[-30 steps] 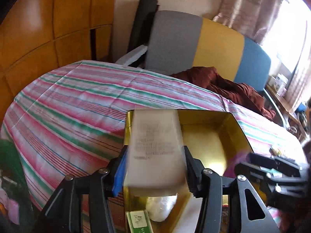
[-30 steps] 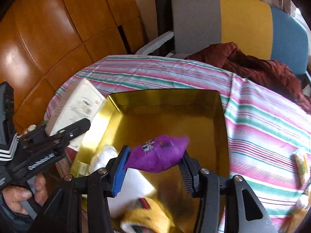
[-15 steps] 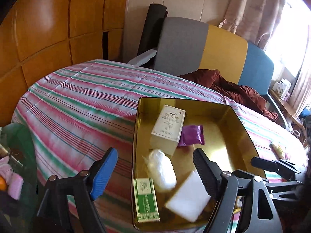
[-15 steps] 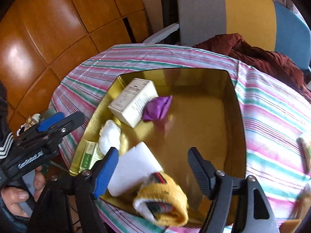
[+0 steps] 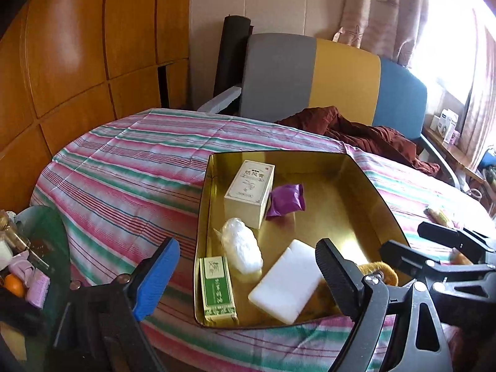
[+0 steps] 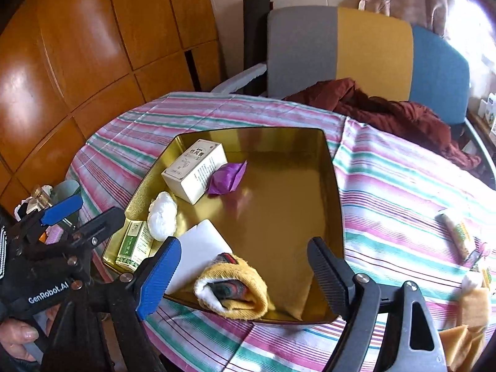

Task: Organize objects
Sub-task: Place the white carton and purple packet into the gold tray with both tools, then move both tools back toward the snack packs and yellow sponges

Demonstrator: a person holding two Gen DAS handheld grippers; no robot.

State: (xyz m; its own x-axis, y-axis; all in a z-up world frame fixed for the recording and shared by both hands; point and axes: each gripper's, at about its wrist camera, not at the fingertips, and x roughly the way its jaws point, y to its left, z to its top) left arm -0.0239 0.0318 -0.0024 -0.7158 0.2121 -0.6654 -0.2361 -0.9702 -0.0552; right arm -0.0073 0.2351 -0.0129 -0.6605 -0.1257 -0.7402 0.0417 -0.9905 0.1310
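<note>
**A:** What sits ahead of the left hand-held gripper (image 5: 248, 272)?

**B:** A shallow gold metal tray (image 5: 365, 183), mirror-bright, with low upright walls and rounded corners. Inside, toward its left side: a cream cardboard box (image 5: 249, 193) with printed characters, a crinkled purple foil packet (image 5: 286, 200) touching the box's right face, a lumpy white plastic-wrapped bundle (image 5: 241, 249) just nearer, a slim green-and-white carton (image 5: 217, 290) against the near left wall, and a flat white slab (image 5: 286, 280) with soft corners beside it.

**A:** And the grip itself?

**B:** Both sets of jaws have just been opening and now stand wide apart with nothing between them. The right hand-held gripper (image 6: 245, 272) hangs over the tray's near rim, a fuzzy yellow towelling roll (image 6: 235, 288) lying just beyond its blue pad (image 6: 158, 279).

**A:** Room to move?

**B:** The right half of the tray floor is bare, reflective metal, open straight ahead of the right hand-held gripper. Off to its right, small wrapped items (image 6: 458, 235) lie on the cloth, well apart from the tray.

**A:** The setting?

**B:** A round counter under a striped pink, green and white cloth (image 5: 124, 167), its edge curving away to the left. Beyond it, a chair (image 5: 310, 77) with grey, yellow and blue panels holds a crumpled maroon garment (image 5: 356, 130); glossy orange wood panelling (image 5: 77, 62) lines the wall, and curtains (image 5: 387, 9) hang at a bright window.
</note>
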